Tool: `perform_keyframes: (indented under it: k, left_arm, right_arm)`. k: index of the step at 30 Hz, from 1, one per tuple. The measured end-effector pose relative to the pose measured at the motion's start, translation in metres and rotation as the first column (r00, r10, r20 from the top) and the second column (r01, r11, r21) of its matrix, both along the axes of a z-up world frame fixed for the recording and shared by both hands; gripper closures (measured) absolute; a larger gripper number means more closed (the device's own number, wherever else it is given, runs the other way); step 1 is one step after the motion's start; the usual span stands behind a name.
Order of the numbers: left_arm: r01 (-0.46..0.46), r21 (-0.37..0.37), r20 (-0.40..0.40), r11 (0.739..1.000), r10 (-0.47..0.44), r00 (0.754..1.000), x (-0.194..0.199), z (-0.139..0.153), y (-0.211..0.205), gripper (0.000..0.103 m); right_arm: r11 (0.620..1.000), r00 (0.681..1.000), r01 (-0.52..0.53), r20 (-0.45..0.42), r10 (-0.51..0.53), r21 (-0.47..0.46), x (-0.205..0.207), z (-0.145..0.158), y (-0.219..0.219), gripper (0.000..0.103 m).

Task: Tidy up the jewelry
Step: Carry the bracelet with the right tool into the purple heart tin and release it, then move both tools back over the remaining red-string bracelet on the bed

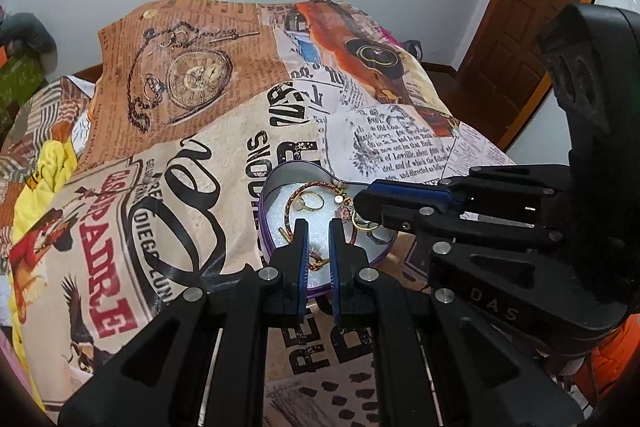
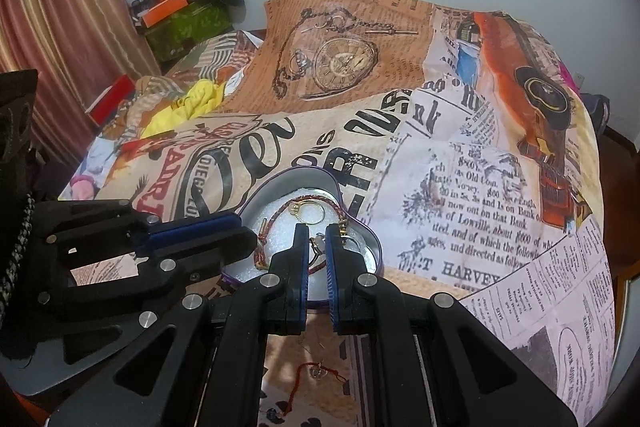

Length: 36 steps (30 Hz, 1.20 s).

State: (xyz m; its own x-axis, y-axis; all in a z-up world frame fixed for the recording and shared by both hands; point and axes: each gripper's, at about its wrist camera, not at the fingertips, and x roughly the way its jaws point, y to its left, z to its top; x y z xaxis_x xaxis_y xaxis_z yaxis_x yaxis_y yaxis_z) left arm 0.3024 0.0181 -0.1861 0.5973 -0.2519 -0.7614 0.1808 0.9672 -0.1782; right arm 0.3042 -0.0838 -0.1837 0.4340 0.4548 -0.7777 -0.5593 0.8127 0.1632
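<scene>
Newspaper-print bedding (image 1: pixel 208 155) covers a bed beneath a white wall. On it lies an open heart-shaped tin (image 2: pixel 362 227), lined white, its notch toward the wall. Inside curls a red braided bracelet (image 1: pixel 320 185), a gold ring (image 1: pixel 310 203) and more gold rings (image 1: pixel 362 223) at the right. Both claws hover over it: left gripper (image 1: pixel 319 227) closed and empty, right gripper (image 2: pixel 317 231) pinching a small silver ring (image 2: pixel 317 245). A red string bracelet (image 2: pixel 316 373) lies outside, nearer the camera.

Left tool (image 1: pixel 319 227) and right tool (image 2: pixel 318 233) both closed, angled downward, tips near each other
</scene>
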Motion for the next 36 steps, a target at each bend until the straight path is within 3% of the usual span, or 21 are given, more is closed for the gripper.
perform_keyframes:
  k: [5,13,28,32,36]
  left_arm:
    - [0.006,-0.009,-0.002,1.0,-0.006,1.0,-0.001,0.003,0.0,0.095]
    - [-0.008,0.017,0.019,1.0,0.008,1.0,-0.009,0.012,0.003,0.091]
    - [-0.035,0.03,0.053,0.999,0.034,0.998,-0.033,0.04,0.007,0.091]
    - [-0.048,0.04,0.057,0.998,0.045,0.997,-0.043,0.045,0.006,0.076]
    - [-0.049,0.04,0.039,0.998,0.047,0.998,-0.054,0.041,0.005,0.074]
  right_arm:
    - [1.0,1.0,-0.017,0.018,0.017,-0.016,-0.004,0.002,0.002,0.095]
    - [1.0,1.0,0.005,0.03,-0.005,0.006,-0.006,0.011,-0.005,0.077]
    - [0.998,0.995,0.047,0.082,-0.05,0.04,-0.031,0.043,-0.026,0.077]
    - [0.998,0.995,0.053,0.085,-0.056,0.033,-0.041,0.046,-0.034,0.077]
    - [0.998,0.995,0.063,0.079,-0.064,0.015,-0.051,0.041,-0.043,0.076]
